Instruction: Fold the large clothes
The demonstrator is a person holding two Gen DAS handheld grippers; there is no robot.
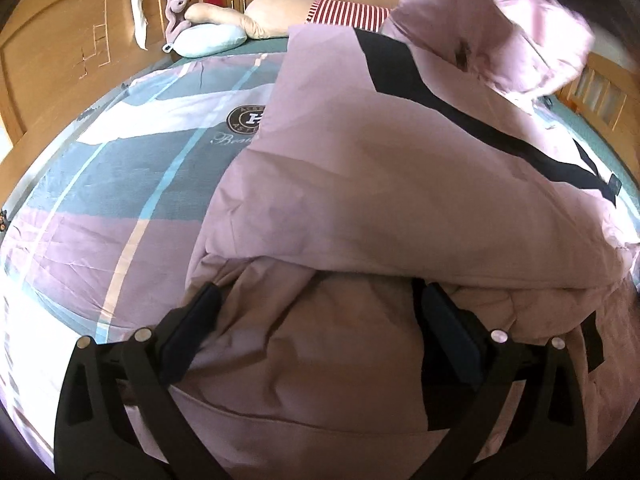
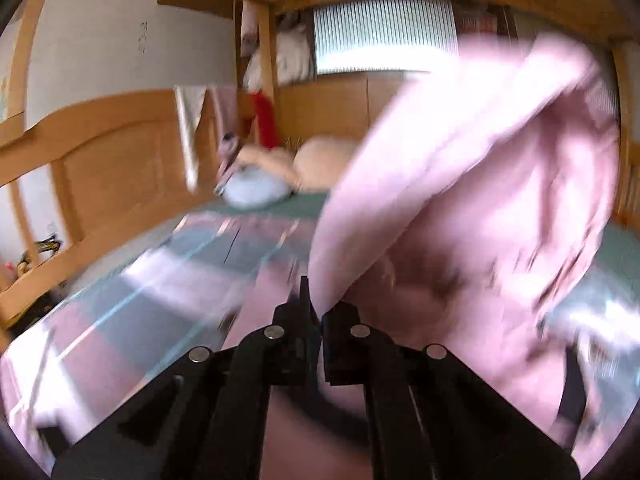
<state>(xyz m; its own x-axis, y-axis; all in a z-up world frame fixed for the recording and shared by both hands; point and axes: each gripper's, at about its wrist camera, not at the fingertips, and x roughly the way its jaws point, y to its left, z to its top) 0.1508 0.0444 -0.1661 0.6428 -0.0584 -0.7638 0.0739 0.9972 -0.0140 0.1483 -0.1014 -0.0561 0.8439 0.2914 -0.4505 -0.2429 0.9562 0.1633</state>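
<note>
Here, your left gripper [image 1: 318, 312] sits at the bottom of its own view, its two black fingers spread wide at about 7 and 5 o'clock. Between them bulges a puffy fold of the large pale pink padded jacket with black bands [image 1: 380, 168]. The dark pads [image 1: 192, 332] lie against the sides of that fold, but whether they press it cannot be told.

The jacket fills the centre and right of the left view and lies on the bed, over a pink, grey-blue and white checked bedsheet [image 1: 120, 184] that carries a round dark emblem [image 1: 246, 119] at about 10 o'clock. A blurred part of the jacket is lifted in the air at 1 o'clock.

Toward 11 and 12 o'clock, at the far end of the bed, rest a small pale blue cushion [image 1: 210, 40], a beige pillow [image 1: 272, 14] and a red-and-white striped cloth [image 1: 344, 12]. A wooden headboard [image 1: 52, 52] curves along the left edge.

In the right view, which is heavily blurred, your right gripper [image 2: 318, 312] has its black fingers drawn tight together at 6 o'clock, pinching an edge of the same pink jacket. The fabric rises from the fingertips and sweeps up toward 1 and 2 o'clock, off the bedsheet. A bright window with vertical slats [image 2: 384, 36] shows at 12 o'clock.
</note>
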